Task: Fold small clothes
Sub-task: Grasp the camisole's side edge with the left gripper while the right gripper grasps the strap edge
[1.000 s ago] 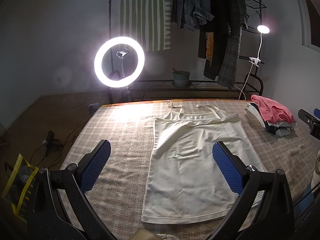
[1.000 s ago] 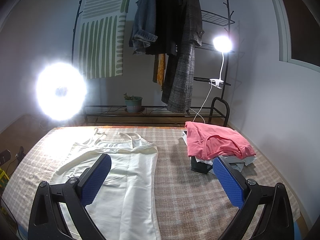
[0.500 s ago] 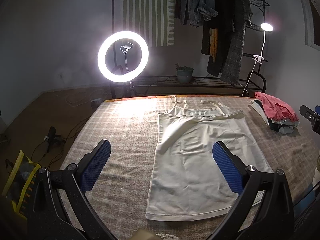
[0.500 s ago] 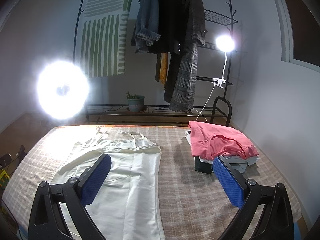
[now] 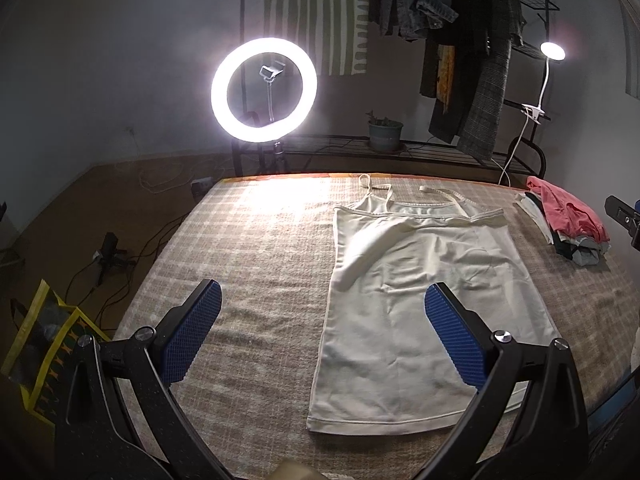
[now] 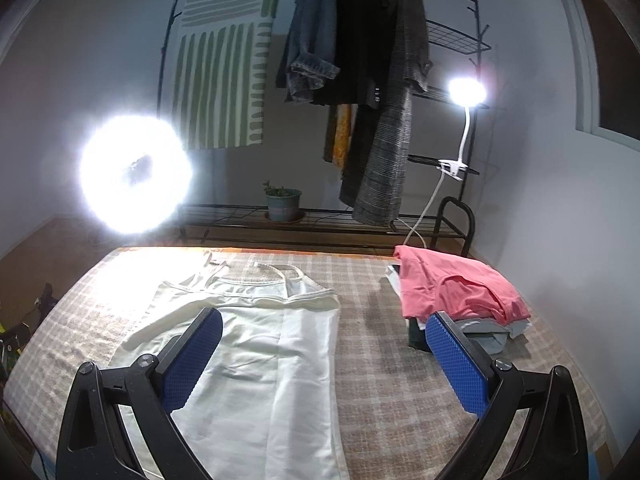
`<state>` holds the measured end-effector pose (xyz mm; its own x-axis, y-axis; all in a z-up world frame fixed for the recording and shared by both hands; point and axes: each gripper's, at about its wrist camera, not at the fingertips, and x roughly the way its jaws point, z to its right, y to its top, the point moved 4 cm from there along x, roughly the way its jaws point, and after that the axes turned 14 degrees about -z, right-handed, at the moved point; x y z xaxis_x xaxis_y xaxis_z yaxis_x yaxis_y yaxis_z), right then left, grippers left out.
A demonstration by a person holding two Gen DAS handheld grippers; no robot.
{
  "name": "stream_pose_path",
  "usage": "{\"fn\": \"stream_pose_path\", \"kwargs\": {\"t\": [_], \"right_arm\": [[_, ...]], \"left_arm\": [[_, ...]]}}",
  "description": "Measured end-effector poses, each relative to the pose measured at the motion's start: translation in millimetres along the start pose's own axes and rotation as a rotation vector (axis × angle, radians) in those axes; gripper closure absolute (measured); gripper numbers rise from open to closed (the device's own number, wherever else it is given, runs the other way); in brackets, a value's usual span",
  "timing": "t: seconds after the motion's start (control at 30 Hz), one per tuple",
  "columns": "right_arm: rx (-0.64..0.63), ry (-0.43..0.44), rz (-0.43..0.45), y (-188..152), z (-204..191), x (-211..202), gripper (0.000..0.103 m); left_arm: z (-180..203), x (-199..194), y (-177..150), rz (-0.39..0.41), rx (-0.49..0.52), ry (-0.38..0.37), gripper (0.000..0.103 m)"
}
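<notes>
A white strappy camisole (image 5: pixel 420 296) lies flat on the checked table cloth (image 5: pixel 260 264), straps at the far edge, hem near me. It also shows in the right wrist view (image 6: pixel 256 360). My left gripper (image 5: pixel 320 336) is open and empty, held above the table over the camisole's left edge. My right gripper (image 6: pixel 324 356) is open and empty, above the camisole's right side. A pile of folded clothes with a pink garment on top (image 6: pixel 456 288) sits at the table's right, also in the left wrist view (image 5: pixel 568 216).
A bright ring light (image 5: pixel 264 90) stands behind the table's far left edge. A clothes rack with hanging coats (image 6: pixel 380 100) and a clip lamp (image 6: pixel 466 92) stand behind. A potted plant (image 6: pixel 282 200) sits on the low shelf. A yellow bag (image 5: pixel 44 344) lies on the floor left.
Both grippers have drifted slightly; in the left wrist view the camisole shifts right and the scene sits lower. Nothing was taken hold of; both stay open.
</notes>
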<state>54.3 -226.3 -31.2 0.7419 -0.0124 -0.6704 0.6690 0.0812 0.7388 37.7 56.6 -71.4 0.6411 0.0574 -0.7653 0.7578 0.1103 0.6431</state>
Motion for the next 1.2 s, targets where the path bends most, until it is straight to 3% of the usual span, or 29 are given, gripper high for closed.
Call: {"fn": "stream_pose_path", "kwargs": {"t": [0.2, 0.4, 0.6, 0.77, 1.0, 1.13, 1.2], "right_arm": [[-0.124, 0.124, -0.027, 17, -35, 15, 0.0], [-0.264, 0.29, -0.148, 46, -81, 49, 0.0], [-0.333, 0.347, -0.219, 68, -133, 100, 0.001], [-0.326, 0.401, -0.329, 79, -177, 155, 0.015], [-0.29, 0.485, -0.487, 85, -237, 224, 0.024], [-0.293, 0.494, -0.571, 85, -271, 259, 0.039], [-0.301, 0.49, -0.605, 84, -284, 273, 0.045]], "left_arm": [[-19, 32, -16, -0.105, -0.064, -0.065, 0.007], [-22, 76, -44, -0.282, -0.079, -0.092, 0.028], [-24, 105, -72, -0.402, -0.093, -0.109, 0.031], [-36, 118, -82, -0.465, -0.14, -0.141, 0.037], [-39, 126, -84, -0.502, -0.171, -0.178, 0.039], [-38, 131, -85, -0.523, -0.177, -0.197, 0.039], [-37, 132, -85, -0.535, -0.178, -0.214, 0.045]]}}
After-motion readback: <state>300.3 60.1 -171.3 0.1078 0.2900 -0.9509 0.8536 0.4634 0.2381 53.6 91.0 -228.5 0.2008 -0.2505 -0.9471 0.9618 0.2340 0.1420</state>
